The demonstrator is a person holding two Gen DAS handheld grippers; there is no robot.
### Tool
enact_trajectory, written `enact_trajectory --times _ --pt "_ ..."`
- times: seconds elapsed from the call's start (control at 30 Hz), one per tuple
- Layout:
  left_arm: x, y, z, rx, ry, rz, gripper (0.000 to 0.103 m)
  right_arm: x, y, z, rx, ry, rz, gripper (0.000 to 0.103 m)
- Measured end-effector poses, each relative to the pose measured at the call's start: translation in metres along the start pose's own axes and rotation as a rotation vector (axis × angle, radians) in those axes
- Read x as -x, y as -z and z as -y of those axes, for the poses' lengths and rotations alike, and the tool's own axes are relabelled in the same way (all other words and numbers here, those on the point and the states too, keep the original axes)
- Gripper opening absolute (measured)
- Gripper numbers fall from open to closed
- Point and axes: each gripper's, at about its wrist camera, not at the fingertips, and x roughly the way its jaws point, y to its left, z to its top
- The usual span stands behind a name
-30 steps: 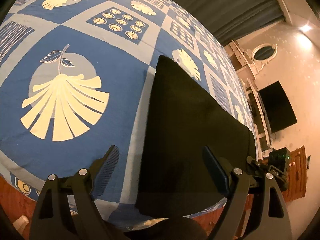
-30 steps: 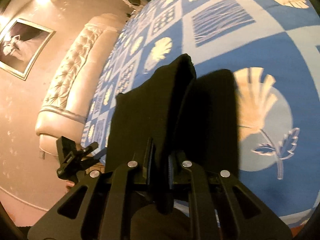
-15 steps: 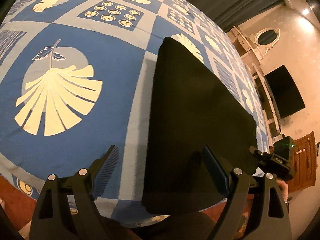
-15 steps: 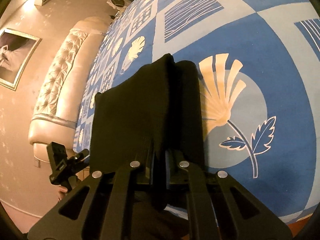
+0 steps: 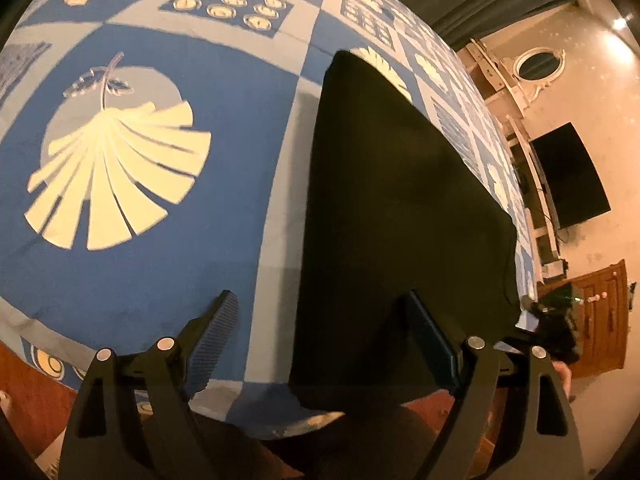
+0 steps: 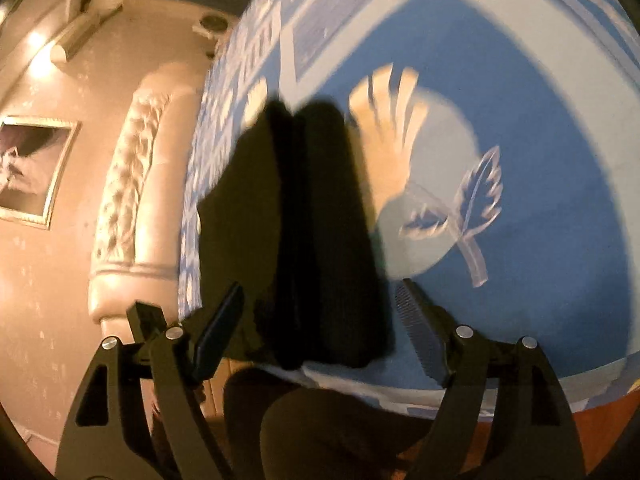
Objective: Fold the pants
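The black pants lie folded in a flat panel on the blue patterned bedspread, reaching from the near bed edge toward the far side. My left gripper hovers open over their near left edge, with nothing pressed between its pads. In the right wrist view the pants rest on the bed, blurred. My right gripper is opening, its fingers standing wide on either side of the near cloth edge without touching it.
The bed edge runs just below both grippers, with wooden floor beneath. A tufted cream headboard and a framed picture stand left of the bed. A dark screen and a wooden cabinet line the right wall.
My right gripper let go of the pants edge and its jaws spread wide; the raised cloth dropped onto the bed. The left gripper stayed open and tipped slightly.
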Motion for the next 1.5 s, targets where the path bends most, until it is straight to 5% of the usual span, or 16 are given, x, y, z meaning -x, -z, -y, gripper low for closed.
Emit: enact_trajectory --times 0.2,0.37,0.57,0.7,1.07,1.5 --pt "-0.009 0.003 -0.003 0.041 0.094 -0.047 0.084 -0.011 0.002 -0.009 0.025 -0.023 -0.025 0.085" --pt "-0.021 0.007 0.013 -0.025 0.138 -0.089 0.084 -0.011 -0.001 -0.001 -0.003 -0.088 -0.037 0.085" --pt "-0.028 0.007 0.010 -0.005 0.153 -0.046 0.086 -0.017 0.003 -0.001 0.044 -0.033 -0.063 0.053" --pt "-0.026 0.008 0.011 -0.013 0.152 -0.016 0.085 -0.015 0.003 0.001 0.048 -0.038 -0.067 0.048" --pt "-0.015 0.004 0.025 -0.129 0.110 0.002 0.037 -0.018 0.005 -0.001 0.091 -0.055 -0.048 0.045" --pt "0.015 -0.004 -0.010 -0.031 0.061 0.044 0.035 -0.059 0.004 -0.034 0.184 -0.080 -0.108 0.044"
